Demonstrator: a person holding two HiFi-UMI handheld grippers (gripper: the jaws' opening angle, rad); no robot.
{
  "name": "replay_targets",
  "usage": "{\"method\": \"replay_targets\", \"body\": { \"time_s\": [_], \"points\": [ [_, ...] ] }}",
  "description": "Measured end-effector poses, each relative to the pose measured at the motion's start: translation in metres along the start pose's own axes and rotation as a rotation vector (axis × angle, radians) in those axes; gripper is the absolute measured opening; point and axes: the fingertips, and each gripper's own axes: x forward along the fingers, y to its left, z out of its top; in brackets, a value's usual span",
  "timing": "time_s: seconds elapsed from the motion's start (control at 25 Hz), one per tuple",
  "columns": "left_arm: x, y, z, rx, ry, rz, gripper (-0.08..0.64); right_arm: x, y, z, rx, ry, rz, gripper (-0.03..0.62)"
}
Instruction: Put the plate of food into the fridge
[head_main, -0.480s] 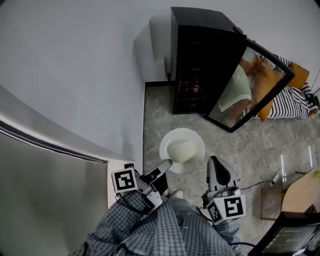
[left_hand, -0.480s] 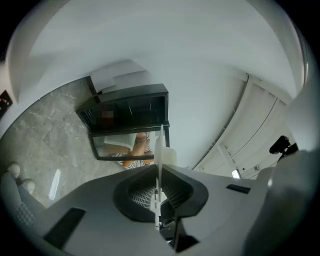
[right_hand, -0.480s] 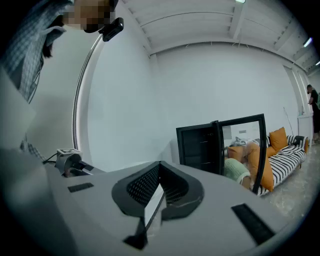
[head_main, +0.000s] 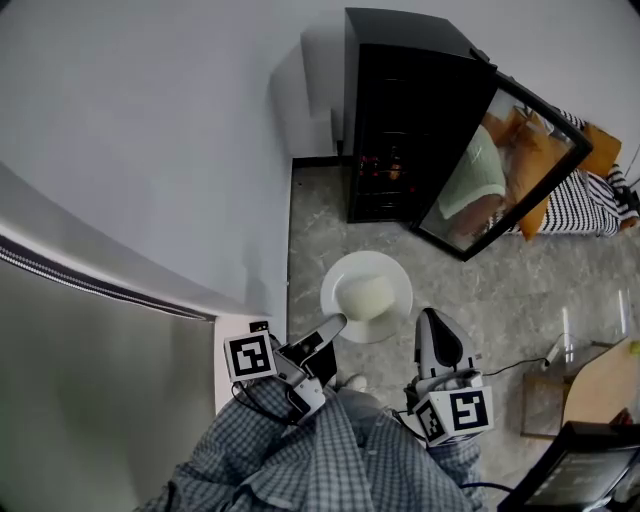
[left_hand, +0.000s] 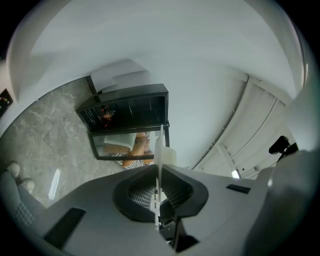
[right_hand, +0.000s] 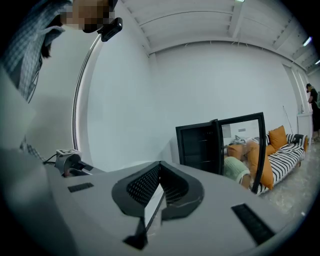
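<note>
Left gripper view, left tongs (left_hand: 159, 167): jaws closed on the rim of the plate (left_hand: 159, 145), which shows edge-on between them.
Right gripper view, right tongs (right_hand: 160, 165): jaws drawn together at the tips, with nothing held between them.
Head view, left tongs (head_main: 332, 325): grip the plate at the rim farthest from the fridge (head_main: 400, 100).
Head view, right tongs (head_main: 432, 320): just beside the plate, on the side away from the fridge, not touching it.
Plate (head_main: 395, 275): white, round, held level outside the fridge, in front of its open front and well apart from it.
Food (head_main: 366, 298): a pale mound at the middle of the plate.
Fridge: black, upright against the white wall (head_main: 150, 130), its inside dark with shelves faintly visible.
Fridge door (head_main: 505, 170): swung wide open to the fridge's right; its glass pane shows orange and pale green shapes.
Floor (head_main: 500, 290): grey stone pattern, running from the fridge's foot to under the plate.
Sofa (head_main: 590, 212): striped black and white, beyond the open fridge door.
Sleeves (head_main: 300, 460): checked cloth, behind both tongs on the side away from the fridge.
</note>
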Motion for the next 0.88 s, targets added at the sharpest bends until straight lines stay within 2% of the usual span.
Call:
{"method": "replay_targets", "body": {
  "time_s": [0.4,0.64,0.76,0.88],
  "points": [
    [0.000,0.001,-0.001,-0.004,-0.012,0.003,0.023,0.005,-0.001,-0.028,0.272,0.125,0.039,0.009],
    [-0.001,0.001,-0.003,-0.014,-0.025,-0.008,0.023,0.004,-0.002,-0.043,0.705,0.130,0.084,0.017],
    [-0.001,0.001,-0.004,-0.011,-0.024,-0.005,0.023,0.004,0.001,-0.048,0.841,0.139,0.120,0.066],
    [0.001,0.000,-0.007,-0.012,-0.023,-0.010,0.023,0.005,0.004,-0.052,0.902,0.162,0.144,0.078]
  ]
}}
